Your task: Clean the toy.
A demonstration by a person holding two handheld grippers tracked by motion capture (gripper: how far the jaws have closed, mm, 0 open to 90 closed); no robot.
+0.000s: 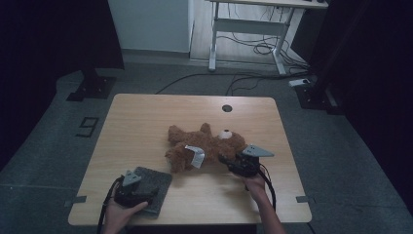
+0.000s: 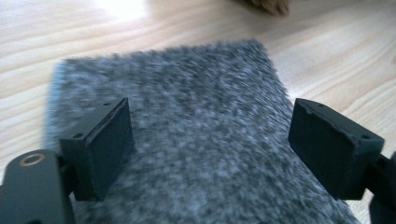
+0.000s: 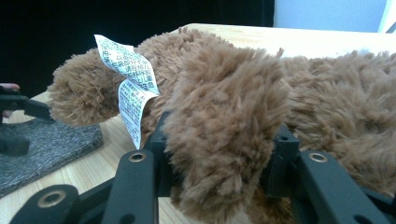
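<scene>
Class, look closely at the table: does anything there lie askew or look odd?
The brown teddy bear lies sprawled on its back, not sitting up, its white label sticking out. The right gripper is clamped on one limb. The grey cloth lies skewed to the table edge.

A brown teddy bear (image 1: 204,144) lies flat mid-table, white tag up; a grey fuzzy cloth (image 1: 155,183) lies flat near its feet.

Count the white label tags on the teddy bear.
2. Both tags hang together from the teddy bear near its leg: one higher, one just below it. Others might be hidden underneath.
</scene>
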